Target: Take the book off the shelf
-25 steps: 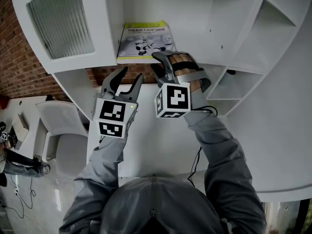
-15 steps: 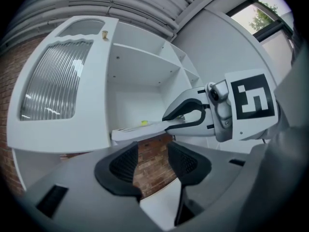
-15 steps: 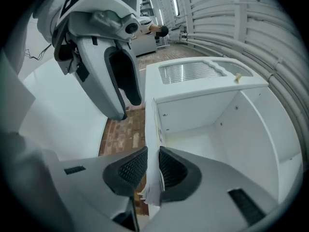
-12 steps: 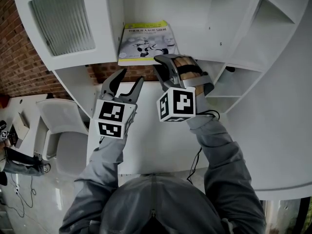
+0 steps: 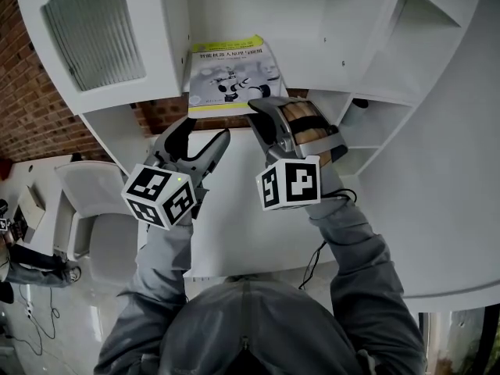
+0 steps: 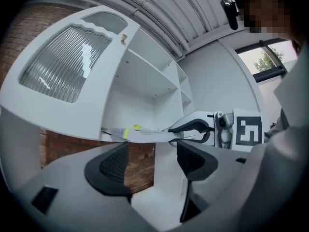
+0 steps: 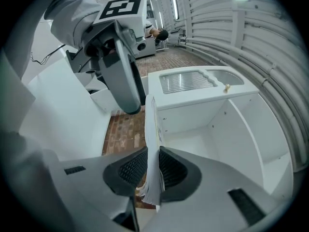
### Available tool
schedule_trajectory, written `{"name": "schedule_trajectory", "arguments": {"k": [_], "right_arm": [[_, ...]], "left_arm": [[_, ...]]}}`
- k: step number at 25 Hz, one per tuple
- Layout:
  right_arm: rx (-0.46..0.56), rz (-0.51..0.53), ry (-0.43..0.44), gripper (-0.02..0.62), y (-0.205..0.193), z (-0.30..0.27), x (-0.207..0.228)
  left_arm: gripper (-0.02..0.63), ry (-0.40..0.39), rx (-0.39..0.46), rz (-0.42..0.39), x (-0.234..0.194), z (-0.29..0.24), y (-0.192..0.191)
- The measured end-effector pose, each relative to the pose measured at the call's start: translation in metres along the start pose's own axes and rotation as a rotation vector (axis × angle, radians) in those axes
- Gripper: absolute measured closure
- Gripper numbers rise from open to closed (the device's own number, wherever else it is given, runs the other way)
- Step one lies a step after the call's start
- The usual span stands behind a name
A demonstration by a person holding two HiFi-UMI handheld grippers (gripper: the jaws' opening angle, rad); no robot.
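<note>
Grasp stage is looking done. You are clamping the right gripper (image 7: pixel 153 170) on the book (image 5: pixel 230 73). Its jaws have just been closing, and the right gripper view is showing them pressing the page block from both sides, with no gap visible. The hold is sitting on the book's nearest edge, at the corner closest to that gripper. The book is lying flat and cover up, stretching away from the jaws into the shelf (image 5: pixel 312 61). Only the strip nearest the jaws is jutting past the shelf's front lip, so most of the book appears to be resting on the board. You are keeping the left gripper (image 5: pixel 201 137) just beside the right one, on its inner side. It is sitting a little short of the book's other near corner and slightly below it, not touching. Its jaws have just been opening and are standing wide with nothing between them. Only the brick wall (image 6: pixel 142 153) and white panel are showing through the gap. By my reading, the reach and the pinch are finished, while the draw-out is barely starting or not yet starting. What is remaining is pulling the book back along the gripper's own line until its far edge is clearing the lip. The free gripper is looking well placed to catch the unsupported corner if the book starts sagging.
</note>
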State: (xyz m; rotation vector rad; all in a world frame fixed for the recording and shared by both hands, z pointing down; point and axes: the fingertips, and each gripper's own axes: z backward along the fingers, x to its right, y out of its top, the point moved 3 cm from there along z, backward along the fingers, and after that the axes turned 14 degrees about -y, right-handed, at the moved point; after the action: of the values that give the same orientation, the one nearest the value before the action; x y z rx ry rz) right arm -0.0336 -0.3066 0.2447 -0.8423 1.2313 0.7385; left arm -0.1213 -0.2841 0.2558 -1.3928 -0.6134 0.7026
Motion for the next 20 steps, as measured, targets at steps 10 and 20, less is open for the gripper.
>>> {"name": "schedule_trajectory", "arguments": {"k": [10,20], "right_arm": [[0.032,0.025,-0.055,0.514,0.005,0.016,-0.005],[0.082,0.106,-0.119,0.512,-0.006,0.051,-0.026]], "left_arm": [[0.299,-0.092,0.092,0.215,-0.023,0.021,0.013],[0.301,-0.331,0.092,0.479,-0.005,0.000,-0.008]]}}
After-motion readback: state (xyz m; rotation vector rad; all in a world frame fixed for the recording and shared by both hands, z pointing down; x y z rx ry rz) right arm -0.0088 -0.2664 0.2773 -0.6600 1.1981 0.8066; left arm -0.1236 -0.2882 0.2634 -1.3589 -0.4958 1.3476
